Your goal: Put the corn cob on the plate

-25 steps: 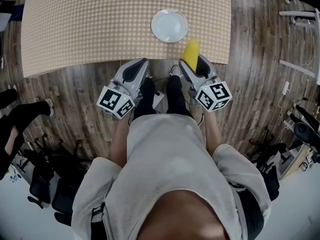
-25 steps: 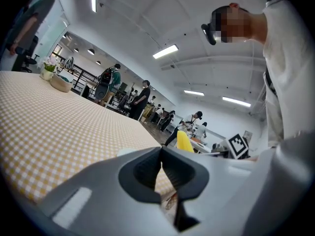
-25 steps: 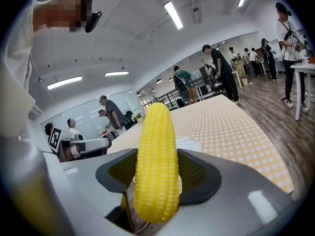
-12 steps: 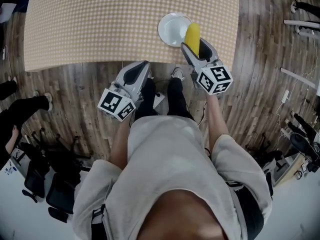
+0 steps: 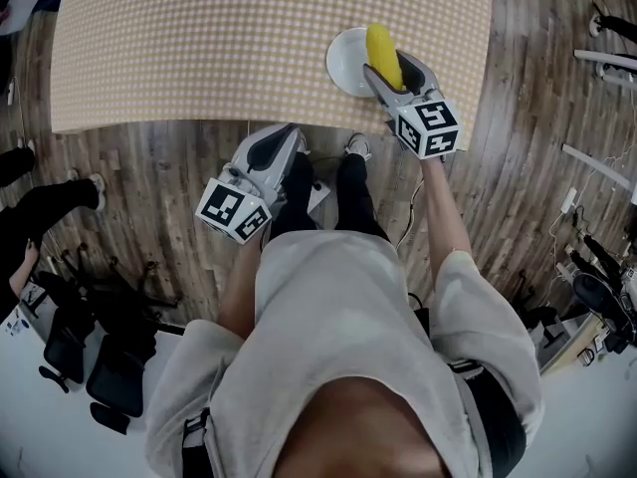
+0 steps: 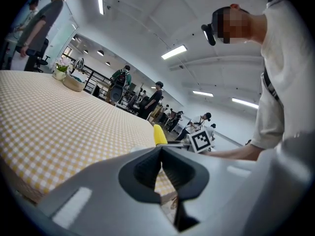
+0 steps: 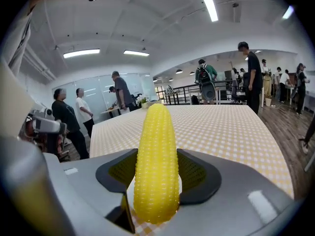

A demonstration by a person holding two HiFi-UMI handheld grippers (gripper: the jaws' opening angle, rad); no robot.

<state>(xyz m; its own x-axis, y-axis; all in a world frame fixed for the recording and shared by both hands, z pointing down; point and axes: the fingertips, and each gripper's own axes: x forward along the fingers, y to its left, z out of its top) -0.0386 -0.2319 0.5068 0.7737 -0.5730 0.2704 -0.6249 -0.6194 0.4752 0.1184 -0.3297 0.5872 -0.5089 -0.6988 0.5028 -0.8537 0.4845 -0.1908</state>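
Note:
A yellow corn cob [image 5: 382, 54] [image 7: 157, 161] is clamped between the jaws of my right gripper [image 5: 390, 65] [image 7: 157, 177], pointing forward and a little down. In the head view the cob hangs over the white plate [image 5: 344, 63] near the table's front edge; I cannot tell if it touches. The plate is hidden behind the cob in the right gripper view. My left gripper [image 5: 279, 142] [image 6: 161, 173] is held off the table's front edge with its pads together and nothing in them. The cob [image 6: 159, 134] and right gripper's marker cube [image 6: 201, 141] show beyond it.
The table [image 5: 199, 48] carries a beige checked cloth. A basket and small plant [image 6: 71, 80] stand at its far side. People stand around the room beyond the table. The wearer's legs and shoes [image 5: 318, 182] are on the wood floor below the front edge.
My right gripper has carried the cob forward from the table's front edge to over the plate, rolling as it went. The left gripper has barely shifted.

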